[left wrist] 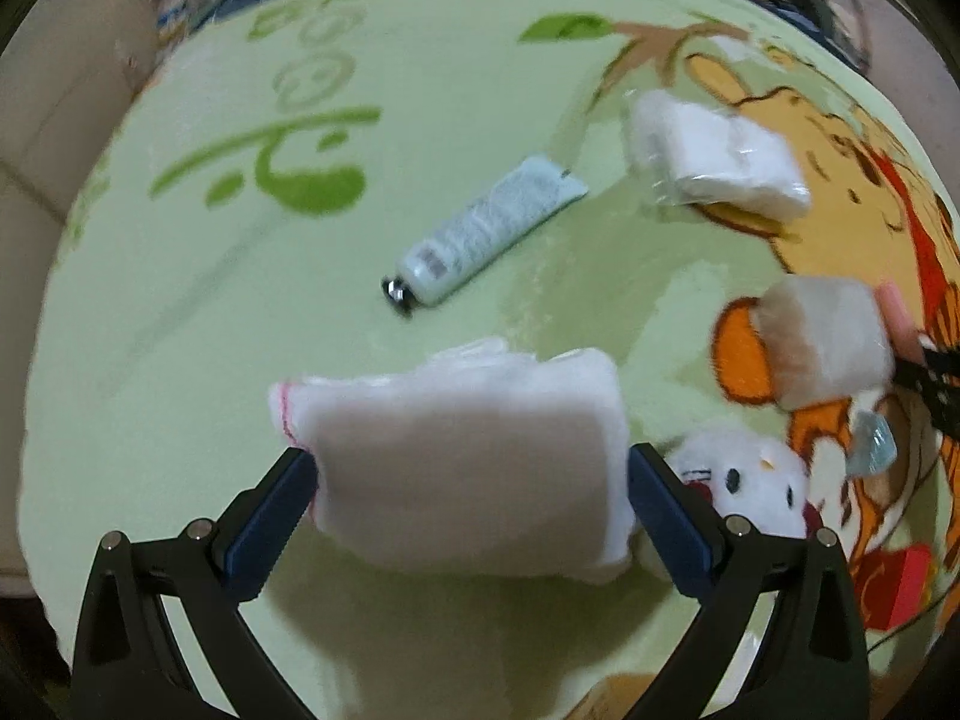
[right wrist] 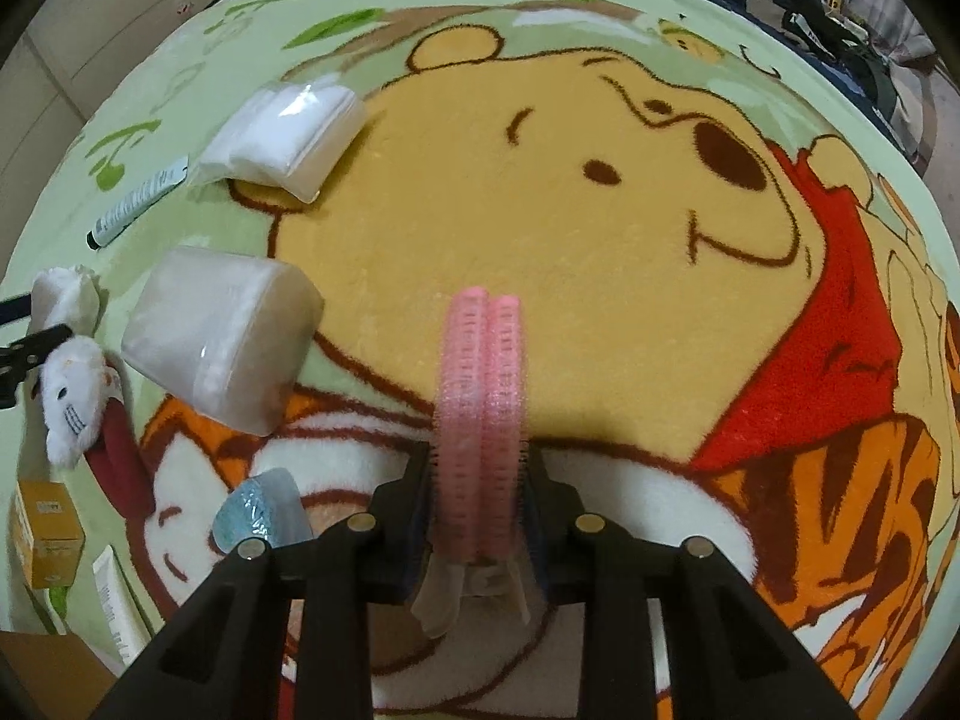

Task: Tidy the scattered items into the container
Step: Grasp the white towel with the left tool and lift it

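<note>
Right wrist view shows the right hand-held gripper [right wrist: 480,468] clamped narrow on a pink hair-roller clip [right wrist: 481,396], whose long axis runs straight out along the fingers, away from the camera and above the cartoon blanket [right wrist: 540,192]. Left wrist view shows the left hand-held gripper [left wrist: 471,480] with its jaws spread wide around a folded white cloth [left wrist: 462,456]; both blue pads [left wrist: 273,516] sit against the cloth's short sides, so I judge it gripped, its long side lying across the jaws.

No container shows clearly in either view, so which way the drop-off lies from either hand cannot be told. A brown cardboard corner [right wrist: 48,672] at the lower left of the right wrist view might belong to one. Loose on the blanket lie a pale tube [left wrist: 486,228], a bagged white pack [left wrist: 714,156], a translucent pouch [right wrist: 222,342] and a white plush cat [left wrist: 744,480], all nearer the left hand.
</note>
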`<state>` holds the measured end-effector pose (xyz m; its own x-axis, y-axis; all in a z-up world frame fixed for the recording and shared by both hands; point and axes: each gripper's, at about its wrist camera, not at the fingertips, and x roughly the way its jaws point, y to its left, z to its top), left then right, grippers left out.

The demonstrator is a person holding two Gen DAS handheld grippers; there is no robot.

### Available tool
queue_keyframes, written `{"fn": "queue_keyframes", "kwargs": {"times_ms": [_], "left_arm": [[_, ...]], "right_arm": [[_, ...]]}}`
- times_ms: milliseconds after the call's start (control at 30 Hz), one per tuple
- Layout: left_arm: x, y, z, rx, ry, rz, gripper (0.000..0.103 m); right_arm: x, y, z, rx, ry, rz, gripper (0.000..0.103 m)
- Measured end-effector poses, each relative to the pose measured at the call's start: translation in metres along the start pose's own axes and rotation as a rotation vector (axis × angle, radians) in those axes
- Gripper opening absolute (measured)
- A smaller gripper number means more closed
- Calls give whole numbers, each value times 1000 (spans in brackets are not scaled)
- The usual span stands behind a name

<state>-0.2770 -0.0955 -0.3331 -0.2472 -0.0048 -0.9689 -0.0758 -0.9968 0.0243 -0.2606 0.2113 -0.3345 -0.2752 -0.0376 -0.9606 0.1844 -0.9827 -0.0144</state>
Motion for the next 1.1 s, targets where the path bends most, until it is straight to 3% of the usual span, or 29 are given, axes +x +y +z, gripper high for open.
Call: {"fn": "queue_keyframes", "kwargs": {"times_ms": [33,100,167,233,267,367,567,833,1100], "left_arm": [[6,4,0,-32,20,-10,103],[13,11,-1,-80,32,-18,87],[14,11,-3,-79,35,-52,56],[7,6,-4,-52,24,-70,35],[4,4,-5,-36,18,-60,31],[-10,1,-9,-9,-5,-22,27],[-47,25,-14,-60,-43,37,27],[-113,50,2,-120,-87,159,27],[-198,33,24,-151,-189,175,27]], "right_arm": [[-2,3,4,-3,2,-3,29],[-2,9,7,-23,10,-10,30],[-2,10,7,-34,5,-2,29],[-3,11,6,-40,2,3,27],[-4,11,5,-40,2,6,26],[-10,11,3,-33,3,21,26],[-47,5,-4,-33,-40,32,26],[-121,-16,26,-15,-133,-17,26],[-206,-23,67,23,-280,-39,26]]}}
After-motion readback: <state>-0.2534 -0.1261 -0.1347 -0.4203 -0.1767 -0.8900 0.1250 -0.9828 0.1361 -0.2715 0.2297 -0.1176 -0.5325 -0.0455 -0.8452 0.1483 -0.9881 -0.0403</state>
